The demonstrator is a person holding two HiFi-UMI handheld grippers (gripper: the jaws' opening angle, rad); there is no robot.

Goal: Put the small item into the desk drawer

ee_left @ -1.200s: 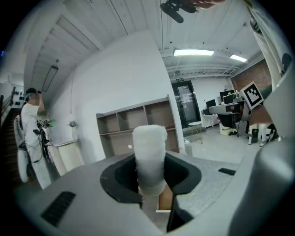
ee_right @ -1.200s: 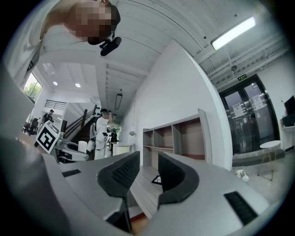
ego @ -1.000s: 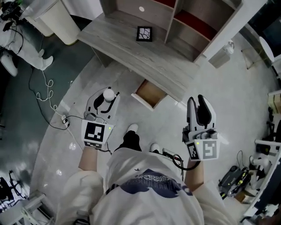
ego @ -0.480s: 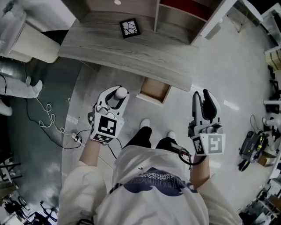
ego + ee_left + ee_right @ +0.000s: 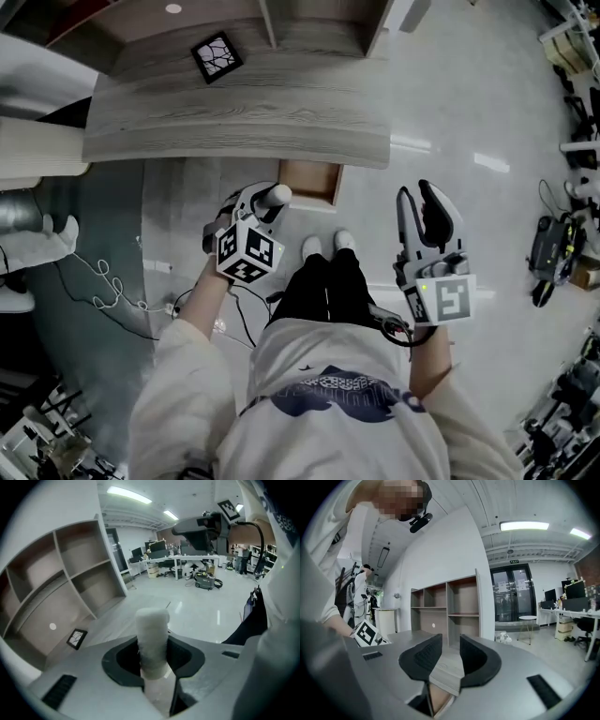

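Note:
The small item is a white fuzzy cylinder (image 5: 278, 195) (image 5: 152, 637). It stands upright between the jaws of my left gripper (image 5: 265, 200) (image 5: 153, 654), which is shut on it. That gripper hangs just left of the open wooden drawer (image 5: 312, 185), below the front edge of the grey desk (image 5: 244, 117). My right gripper (image 5: 421, 200) (image 5: 450, 654) is open and empty, over the floor to the right of the drawer. In the right gripper view it faces the desk and the shelf unit (image 5: 450, 606).
A black-framed square (image 5: 216, 57) (image 5: 76, 638) lies on the desk near the shelf unit. The person's shoes (image 5: 325, 245) are on the floor right below the drawer. Cables (image 5: 101, 281) trail on the left. Equipment (image 5: 548, 251) stands at the far right.
The person has turned to face the desk squarely. My left gripper with the white cylinder has come nearer to the drawer. The right gripper keeps its place beside the body.

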